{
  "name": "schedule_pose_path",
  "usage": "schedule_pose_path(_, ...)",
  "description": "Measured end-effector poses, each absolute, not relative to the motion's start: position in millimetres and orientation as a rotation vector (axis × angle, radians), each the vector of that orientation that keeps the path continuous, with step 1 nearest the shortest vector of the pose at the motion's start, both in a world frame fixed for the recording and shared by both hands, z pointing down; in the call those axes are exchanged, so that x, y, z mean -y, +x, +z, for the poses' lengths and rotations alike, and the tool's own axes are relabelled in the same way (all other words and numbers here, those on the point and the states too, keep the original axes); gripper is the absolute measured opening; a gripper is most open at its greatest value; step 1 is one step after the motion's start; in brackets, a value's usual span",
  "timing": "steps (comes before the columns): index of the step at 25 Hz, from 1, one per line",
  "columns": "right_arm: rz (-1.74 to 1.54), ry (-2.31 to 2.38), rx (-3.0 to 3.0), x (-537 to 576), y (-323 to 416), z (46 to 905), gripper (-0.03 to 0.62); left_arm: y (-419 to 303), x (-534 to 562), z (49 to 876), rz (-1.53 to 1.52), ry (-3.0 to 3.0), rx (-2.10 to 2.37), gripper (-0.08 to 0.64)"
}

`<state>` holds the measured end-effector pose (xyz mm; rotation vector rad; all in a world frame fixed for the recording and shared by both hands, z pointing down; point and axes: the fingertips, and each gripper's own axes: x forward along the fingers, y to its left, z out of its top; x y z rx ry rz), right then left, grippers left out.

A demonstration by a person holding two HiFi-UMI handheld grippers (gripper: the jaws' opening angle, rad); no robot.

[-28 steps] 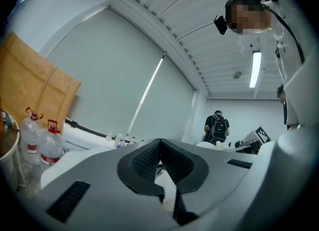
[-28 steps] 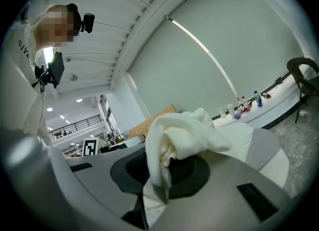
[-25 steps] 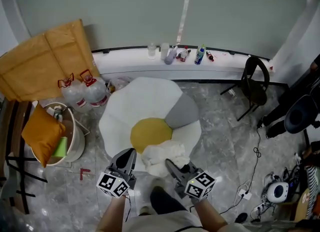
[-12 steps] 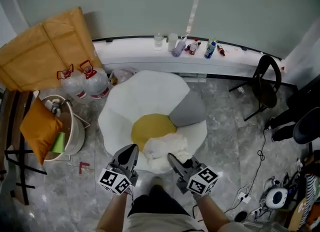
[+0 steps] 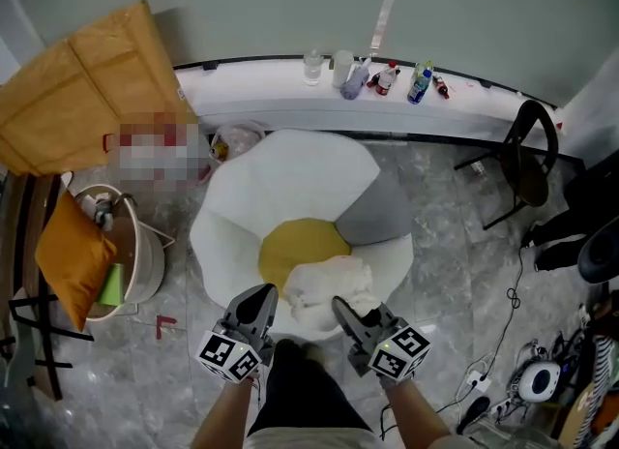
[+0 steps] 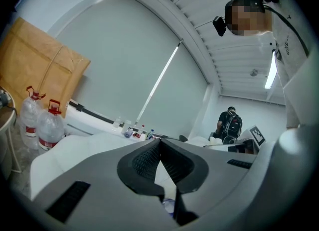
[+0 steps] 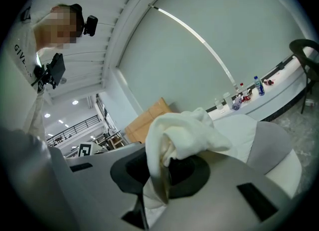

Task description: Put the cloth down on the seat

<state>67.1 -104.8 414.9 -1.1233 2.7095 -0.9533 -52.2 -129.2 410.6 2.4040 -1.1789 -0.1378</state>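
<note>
The seat (image 5: 280, 181) is a low flower-shaped cushion with white petals, one grey petal and a yellow centre. A crumpled white cloth (image 5: 327, 287) lies bunched over its near edge, beside the yellow centre. My right gripper (image 5: 344, 310) is shut on the cloth's near end. In the right gripper view the cloth (image 7: 184, 133) bulges up out of the jaws of that gripper (image 7: 167, 164), with the seat (image 7: 249, 135) behind. My left gripper (image 5: 259, 300) hovers at the seat's near edge, left of the cloth. In its own view the left gripper (image 6: 160, 143) is shut with nothing in it.
A white ledge carries several bottles (image 5: 387, 77) behind the seat. A black chair (image 5: 532, 152) stands at the right. An orange cushion (image 5: 70, 258), a white tub (image 5: 147, 265) and brown cardboard (image 5: 77, 89) are at the left. Cables lie on the floor at the right.
The head view has drifted, so the seat sits a little further right in frame. Both grippers and the cloth edged slightly forward over the seat's near edge. The grip is unchanged.
</note>
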Motion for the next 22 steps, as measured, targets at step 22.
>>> schedule_pose_path(22,-0.912,-1.126,-2.671,233,34,446,0.064,-73,256,471,-0.11,2.415,1.137,0.014)
